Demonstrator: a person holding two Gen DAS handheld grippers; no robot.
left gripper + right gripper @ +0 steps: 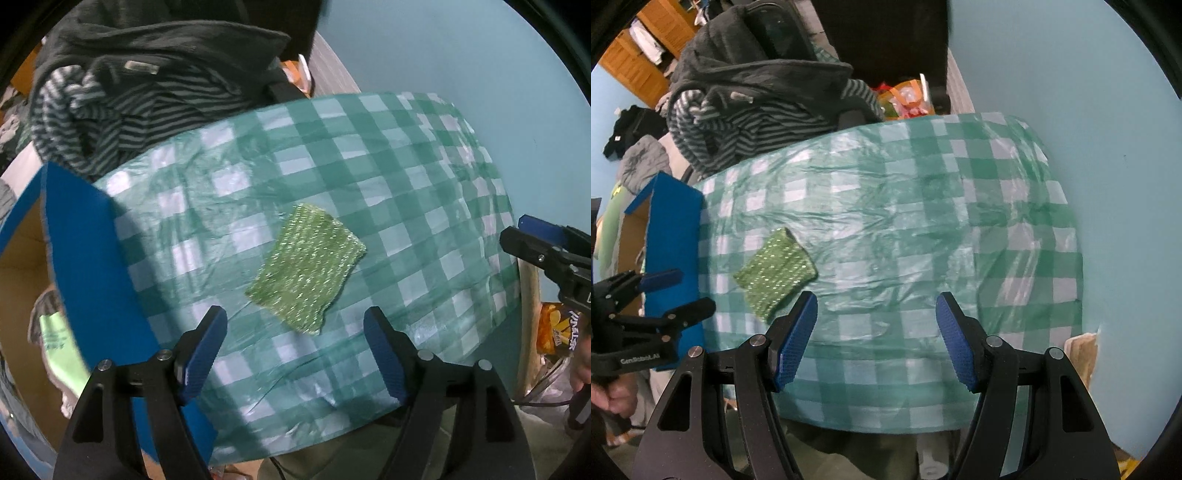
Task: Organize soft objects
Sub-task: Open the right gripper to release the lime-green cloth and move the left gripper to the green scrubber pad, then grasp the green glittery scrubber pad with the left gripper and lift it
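Note:
A sparkly green knitted cloth (306,266) (775,273) lies flat on the green-and-white checked tablecloth (406,166) (923,221). My left gripper (295,317) hangs above the cloth's near edge, pointing down, its blue-padded jaws wide apart and nothing between them. In the right wrist view the left gripper (683,291) shows at the left edge, in front of the blue box. My right gripper (877,297) is open over bare tablecloth, to the right of the cloth. Its fingers also poke in at the right edge of the left wrist view (517,230).
An open blue box (85,258) (672,240) with a cardboard inside stands at the table's left end. A pile of grey and striped clothes (110,110) (738,125) rises behind the table. A light blue wall (1108,110) runs along the right, with an orange snack bag (554,325) low beside it.

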